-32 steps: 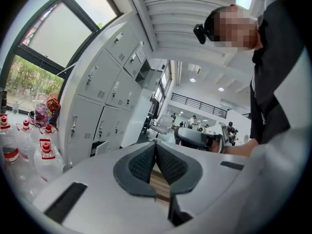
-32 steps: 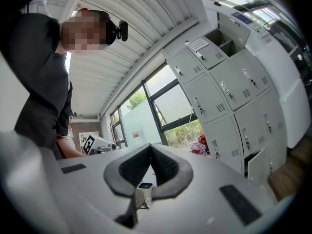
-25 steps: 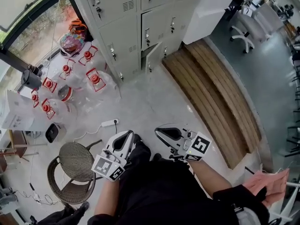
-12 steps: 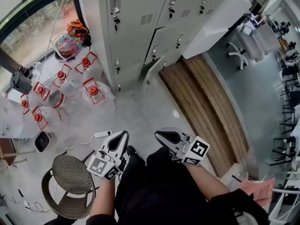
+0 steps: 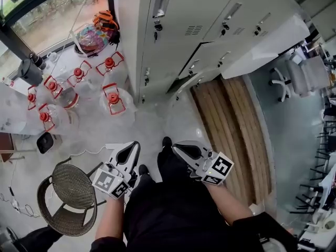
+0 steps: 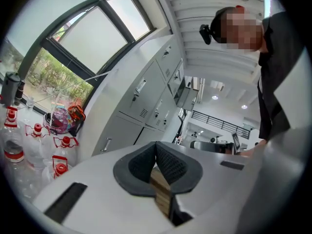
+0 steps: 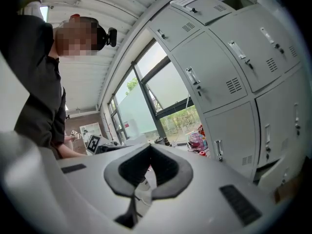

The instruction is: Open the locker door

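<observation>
Risk: left tool (image 5: 134, 145) and right tool (image 5: 177, 148) both closed tight, empty, well apart from locker door (image 5: 181, 22); closed tips could skid off its handle (image 5: 160, 5).

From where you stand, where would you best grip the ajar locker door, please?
Take the small upright handle by the ajar door's window-side edge, coming from the front: the dark gap there shows that edge swings free, so the hinges are probably opposite.
</observation>
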Motion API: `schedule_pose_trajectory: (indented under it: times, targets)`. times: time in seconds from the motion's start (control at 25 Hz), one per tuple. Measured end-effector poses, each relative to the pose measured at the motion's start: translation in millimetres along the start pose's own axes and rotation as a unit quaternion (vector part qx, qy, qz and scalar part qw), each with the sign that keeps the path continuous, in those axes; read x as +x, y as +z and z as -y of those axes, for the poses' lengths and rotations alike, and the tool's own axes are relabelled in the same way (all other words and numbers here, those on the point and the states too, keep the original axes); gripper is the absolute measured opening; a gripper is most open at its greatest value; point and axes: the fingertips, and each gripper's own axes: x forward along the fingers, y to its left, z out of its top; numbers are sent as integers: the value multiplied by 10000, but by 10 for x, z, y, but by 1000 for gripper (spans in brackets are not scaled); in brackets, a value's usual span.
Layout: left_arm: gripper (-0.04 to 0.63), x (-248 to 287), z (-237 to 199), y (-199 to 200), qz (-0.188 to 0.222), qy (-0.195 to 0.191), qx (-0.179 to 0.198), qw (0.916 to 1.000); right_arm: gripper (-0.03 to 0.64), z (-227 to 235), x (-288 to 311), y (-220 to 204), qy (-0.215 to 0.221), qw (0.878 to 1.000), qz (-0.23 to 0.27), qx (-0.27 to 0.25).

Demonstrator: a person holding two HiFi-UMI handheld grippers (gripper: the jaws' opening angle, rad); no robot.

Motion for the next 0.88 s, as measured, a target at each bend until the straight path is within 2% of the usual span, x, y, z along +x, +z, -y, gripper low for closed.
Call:
schedule_pose_trajectory:
  times: [0.36,0.56,0.72,0.88]
  targets:
    - [17,624,-203,414,190,883,282,9955,11,990,303,318,833,9962,-152,182]
    - [17,837,-315,580,436,1323,176,9901,11,1432,533,470,1324,9910,-177,81]
    - [17,1010,-407,638,487,1533,148,9869,11,1813,662,504,1428,9896,-137,116]
    - [17,1143,-584,697,478,1591,181,9859,11,2156,892,468,1236,9921,-175,110]
